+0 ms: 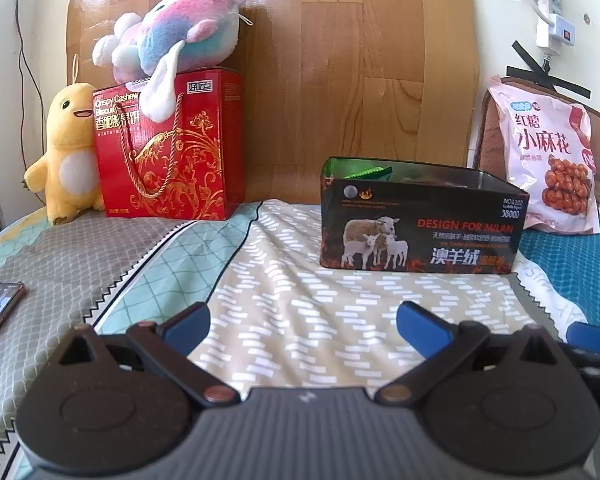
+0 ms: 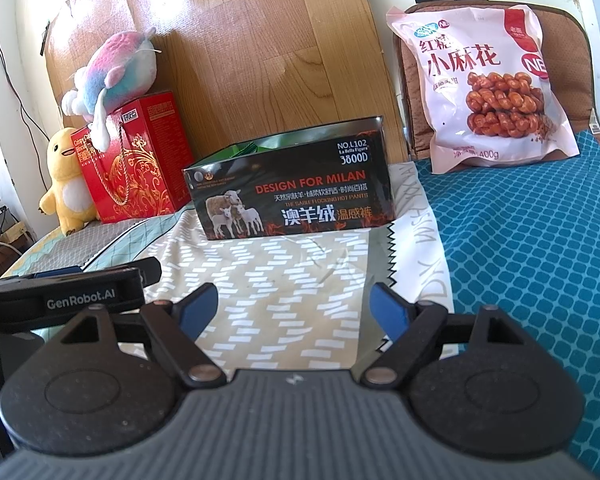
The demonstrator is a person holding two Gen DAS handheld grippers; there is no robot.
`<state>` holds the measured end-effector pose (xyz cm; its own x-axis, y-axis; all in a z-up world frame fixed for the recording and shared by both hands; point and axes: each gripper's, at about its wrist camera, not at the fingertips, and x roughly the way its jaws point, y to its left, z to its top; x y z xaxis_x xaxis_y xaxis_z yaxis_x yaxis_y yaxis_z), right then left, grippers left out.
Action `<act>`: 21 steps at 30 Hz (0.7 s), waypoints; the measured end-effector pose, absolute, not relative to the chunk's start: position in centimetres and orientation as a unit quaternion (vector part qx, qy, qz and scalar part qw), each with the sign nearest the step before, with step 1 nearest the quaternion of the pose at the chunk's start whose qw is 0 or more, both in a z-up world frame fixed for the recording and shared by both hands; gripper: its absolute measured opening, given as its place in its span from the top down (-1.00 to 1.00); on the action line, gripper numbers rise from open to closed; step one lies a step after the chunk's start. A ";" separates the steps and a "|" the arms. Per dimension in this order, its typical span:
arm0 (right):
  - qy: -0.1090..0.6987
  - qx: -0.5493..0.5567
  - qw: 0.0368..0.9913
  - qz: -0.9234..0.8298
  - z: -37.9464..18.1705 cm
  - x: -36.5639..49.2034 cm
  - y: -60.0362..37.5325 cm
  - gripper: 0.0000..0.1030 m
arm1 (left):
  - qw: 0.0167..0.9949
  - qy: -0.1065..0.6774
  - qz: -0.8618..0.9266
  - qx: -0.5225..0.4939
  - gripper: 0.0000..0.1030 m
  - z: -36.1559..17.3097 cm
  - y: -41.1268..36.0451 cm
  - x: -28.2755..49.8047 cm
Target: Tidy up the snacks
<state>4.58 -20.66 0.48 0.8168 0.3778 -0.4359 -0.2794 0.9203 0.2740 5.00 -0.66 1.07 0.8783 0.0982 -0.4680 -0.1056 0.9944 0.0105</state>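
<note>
Both grippers, left [image 1: 303,322] and right [image 2: 296,306], fingers spread, empty; right should grip pink bag [image 2: 486,88] at its edge, lift clear into box [image 2: 288,196].

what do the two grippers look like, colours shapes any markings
Both look alike. The left gripper and the right gripper each have a ribbed grey body, two round black housings, black link arms with copper-coloured pins, and blue fingers. In the right wrist view the left gripper's black side carries white "GenRobot.AI" lettering. No cables or sleeves show.
</note>
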 end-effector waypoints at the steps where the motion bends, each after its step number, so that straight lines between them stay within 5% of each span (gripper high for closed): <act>1: 0.248 0.099 0.948 0.173 0.5 4.6 -20.7 -0.65 | 0.969 0.241 0.052 -0.007 -0.99 1.1 -0.7 5.0; 21: 0.242 0.103 0.950 0.170 0.6 4.5 -20.9 -0.66 | 0.971 0.234 0.040 -0.019 -0.99 1.1 -0.5 4.7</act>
<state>4.49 -20.89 0.56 0.8249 0.3723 -0.4254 -0.2725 0.9211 0.2779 4.71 -0.47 1.13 0.8871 0.0688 -0.4565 -0.0870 0.9960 -0.0190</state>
